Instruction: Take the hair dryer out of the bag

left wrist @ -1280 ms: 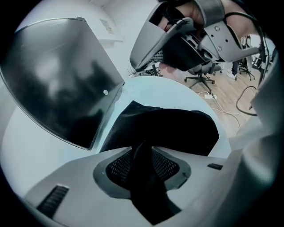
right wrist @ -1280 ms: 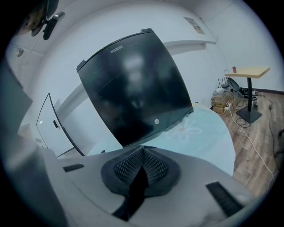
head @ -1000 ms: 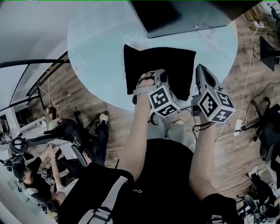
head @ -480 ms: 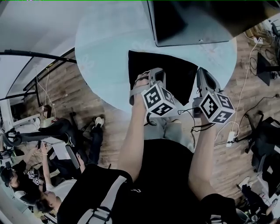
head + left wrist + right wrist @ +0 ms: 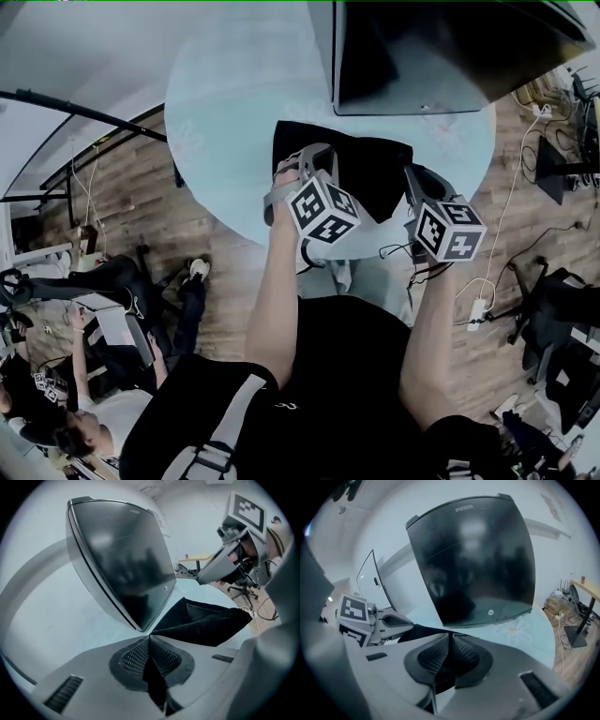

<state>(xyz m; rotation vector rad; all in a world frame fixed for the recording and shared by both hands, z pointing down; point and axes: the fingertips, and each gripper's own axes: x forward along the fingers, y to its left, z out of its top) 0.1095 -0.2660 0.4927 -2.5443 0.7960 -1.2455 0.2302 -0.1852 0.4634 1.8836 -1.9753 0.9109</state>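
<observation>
Black fabric of the bag (image 5: 366, 169) is pinched between the left gripper (image 5: 150, 638) fingers; right gripper (image 5: 451, 637) jaws are opening, bag fabric between them

The bag (image 5: 375, 167) is soft, velvety matt black cloth, the bench (image 5: 225, 94) smooth, pale and faintly glossy like glass, the monitor (image 5: 422, 56) a glossy dark screen in satin grey plastic, the floor (image 5: 141, 211) wood-grain planks.

head view: from my head, steeply down on round table (image 5: 220, 94) | gripper views: close, low, along my jaws toward monitor (image 5: 122, 559) | shared: black bag (image 5: 361, 164), monitor
</observation>
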